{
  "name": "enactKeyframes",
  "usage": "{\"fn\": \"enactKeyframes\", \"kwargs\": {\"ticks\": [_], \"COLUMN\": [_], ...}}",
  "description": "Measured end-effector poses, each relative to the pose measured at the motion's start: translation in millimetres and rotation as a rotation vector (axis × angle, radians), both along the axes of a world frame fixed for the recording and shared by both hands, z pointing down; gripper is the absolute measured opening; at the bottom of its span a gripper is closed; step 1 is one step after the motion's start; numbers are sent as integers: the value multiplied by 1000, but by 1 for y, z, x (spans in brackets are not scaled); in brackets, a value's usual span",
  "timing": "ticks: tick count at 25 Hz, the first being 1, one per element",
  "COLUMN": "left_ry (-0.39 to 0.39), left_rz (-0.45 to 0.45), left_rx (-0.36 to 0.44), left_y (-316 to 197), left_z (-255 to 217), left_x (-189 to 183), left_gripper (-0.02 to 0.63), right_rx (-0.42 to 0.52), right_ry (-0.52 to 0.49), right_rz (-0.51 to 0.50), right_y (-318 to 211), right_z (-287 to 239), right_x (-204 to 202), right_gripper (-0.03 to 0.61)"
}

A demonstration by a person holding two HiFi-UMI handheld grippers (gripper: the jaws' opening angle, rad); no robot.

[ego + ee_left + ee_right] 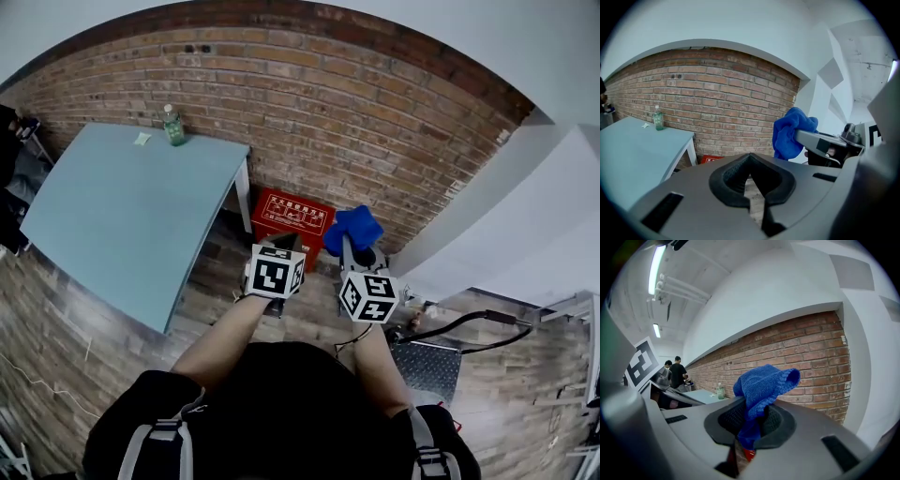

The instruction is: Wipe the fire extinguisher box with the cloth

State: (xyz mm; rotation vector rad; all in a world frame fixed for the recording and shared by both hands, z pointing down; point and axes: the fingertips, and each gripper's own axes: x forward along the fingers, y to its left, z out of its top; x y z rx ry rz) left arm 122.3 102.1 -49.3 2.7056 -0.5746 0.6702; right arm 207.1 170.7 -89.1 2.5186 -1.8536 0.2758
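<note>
Only the right gripper view shows the cloth [764, 380] pinched between the jaws.

Left hand-held gripper [750, 161] closed (empty); right hand-held gripper [752, 423] clamps cloth [763, 380].

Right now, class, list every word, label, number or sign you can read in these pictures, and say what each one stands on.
Nothing can be quoted.
Red rectangular fire extinguisher box: pale print on its lid, too small to read.
Clear green plastic bottle on the pale blue table: label too blurred to read.
Left black-and-white marker cube and right marker cube: square code patterns, no words.
Blue knitted cloth: no print.
</note>
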Motion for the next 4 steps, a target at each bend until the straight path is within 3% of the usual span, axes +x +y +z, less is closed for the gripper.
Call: {"fn": "enactKeyframes", "kwargs": {"ticks": [4], "left_ry": [-6], "left_rz": [10], "left_rx": [-5], "left_y": [10], "left_z": [5], "left_x": [4], "left_gripper": [5], "right_rx": [-2], "right_ry": [-18], "right_rz": [-5], "right_y": [7], "right_z": [4], "right_x": [1], "right_gripper": [52]}}
